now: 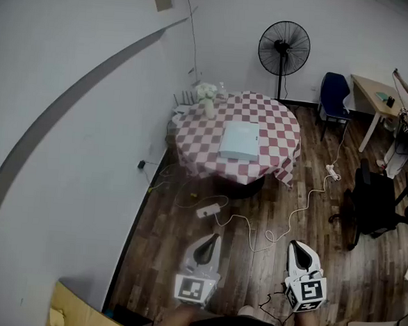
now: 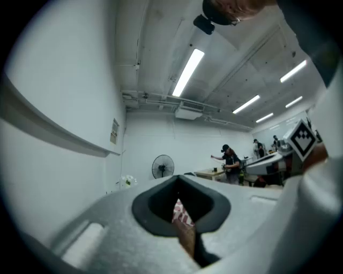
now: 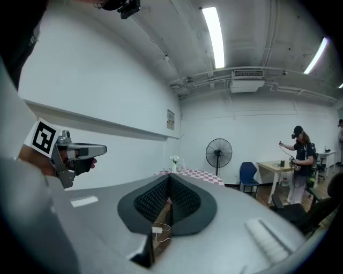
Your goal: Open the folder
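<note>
round tabletop in a red-and-white checked cloth: stands close to the white wall.
pale blue flat folder: lies about on the middle of the tabletop. It looks closed, but it is small in the head view, so I am not fully sure.
left tool: well apart from the tabletop, over the dark wooden floor on the near side. Its jaws are pressed together, with nothing between them.
right tool: also on the near side, well apart from the tabletop. Its jaws are together and empty.
white flowers in a pale vase: on the tabletop's edge on the wall side.
black standing fan: behind the tabletop.
white power strip: on the floor, between the tabletop and the two tools.
</note>
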